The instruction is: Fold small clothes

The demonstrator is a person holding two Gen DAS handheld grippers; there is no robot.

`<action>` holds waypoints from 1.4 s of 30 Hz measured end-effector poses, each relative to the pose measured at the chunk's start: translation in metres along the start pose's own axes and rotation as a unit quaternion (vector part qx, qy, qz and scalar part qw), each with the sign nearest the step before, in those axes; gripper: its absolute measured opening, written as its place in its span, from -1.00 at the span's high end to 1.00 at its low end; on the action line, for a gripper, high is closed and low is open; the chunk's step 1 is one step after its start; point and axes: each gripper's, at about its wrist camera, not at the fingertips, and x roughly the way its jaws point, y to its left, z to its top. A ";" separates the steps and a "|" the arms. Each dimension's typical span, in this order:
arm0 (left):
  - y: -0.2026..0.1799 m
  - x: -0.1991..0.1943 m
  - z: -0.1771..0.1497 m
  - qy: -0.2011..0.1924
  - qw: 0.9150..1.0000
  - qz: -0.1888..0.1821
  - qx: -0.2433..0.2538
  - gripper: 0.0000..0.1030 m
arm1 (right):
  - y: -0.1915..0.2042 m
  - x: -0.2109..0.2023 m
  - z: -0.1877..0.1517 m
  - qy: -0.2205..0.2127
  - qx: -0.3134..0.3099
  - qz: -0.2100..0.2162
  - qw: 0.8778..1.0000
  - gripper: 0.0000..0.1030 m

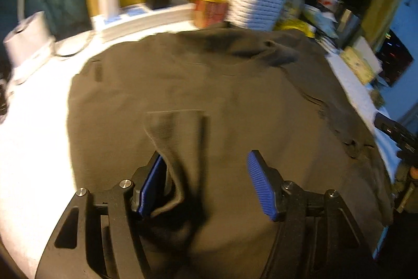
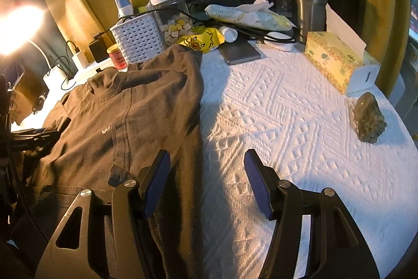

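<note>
On white textured tablecloth (image 2: pixel 300 122): dark brown cotton garment (image 1: pixel 209 96) under open left gripper (image 1: pixel 206 182), leftward of open right gripper (image 2: pixel 206 182).

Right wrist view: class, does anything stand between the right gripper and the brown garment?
Nothing visible does. The right gripper hangs open over the garment at its edge on the white cloth; clutter sits farther back.

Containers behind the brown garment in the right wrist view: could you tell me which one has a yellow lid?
The small red jar, left of the white slatted basket; the tall clear jar holding pale cubes wears a white lid.
</note>
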 end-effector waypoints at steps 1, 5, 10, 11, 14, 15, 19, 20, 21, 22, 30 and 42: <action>-0.005 0.000 0.000 0.002 1.000 -0.009 0.006 -0.25 | 0.000 -0.001 0.000 0.000 0.000 -0.001 1.000 -0.21; -0.038 -0.004 -0.006 0.013 0.997 -0.064 0.051 -0.25 | 0.000 -0.004 0.000 -0.001 0.000 -0.006 1.000 -0.21; -0.046 -0.027 -0.015 -0.004 0.996 -0.052 0.071 -0.25 | 0.004 -0.010 0.001 -0.005 -0.002 -0.007 1.000 -0.21; -0.041 -0.034 -0.017 -0.010 0.997 -0.033 0.068 -0.25 | 0.005 -0.010 0.001 -0.005 -0.003 -0.006 1.000 -0.21; -0.023 -0.047 -0.025 -0.024 0.998 0.022 0.061 -0.25 | 0.010 -0.010 0.000 -0.004 -0.008 -0.003 1.000 -0.21; -0.014 -0.052 -0.028 -0.027 0.998 0.033 0.055 -0.25 | 0.012 -0.009 0.000 -0.003 -0.010 -0.002 1.000 -0.21; 0.017 -0.056 -0.042 -0.021 0.997 0.065 0.026 -0.25 | 0.023 -0.006 0.000 0.001 -0.018 0.004 1.000 -0.21; 0.022 -0.055 -0.045 -0.018 0.997 0.067 0.019 -0.25 | 0.025 -0.006 0.001 0.001 -0.020 0.005 1.000 -0.21; 0.025 -0.055 -0.048 -0.014 0.998 0.065 0.015 -0.25 | 0.028 -0.006 0.001 0.000 -0.023 0.007 1.000 -0.21; 0.026 -0.052 -0.050 -0.010 0.998 0.059 0.012 -0.25 | 0.031 -0.007 0.002 0.000 -0.026 0.008 1.000 -0.21; 0.001 -0.053 -0.071 0.025 0.999 -0.035 0.029 -0.25 | 0.044 -0.009 0.001 0.000 -0.035 0.006 0.999 -0.21; 0.016 -0.073 -0.069 -0.028 0.997 0.060 0.051 -0.25 | 0.056 -0.014 -0.012 0.011 -0.047 0.007 0.999 -0.21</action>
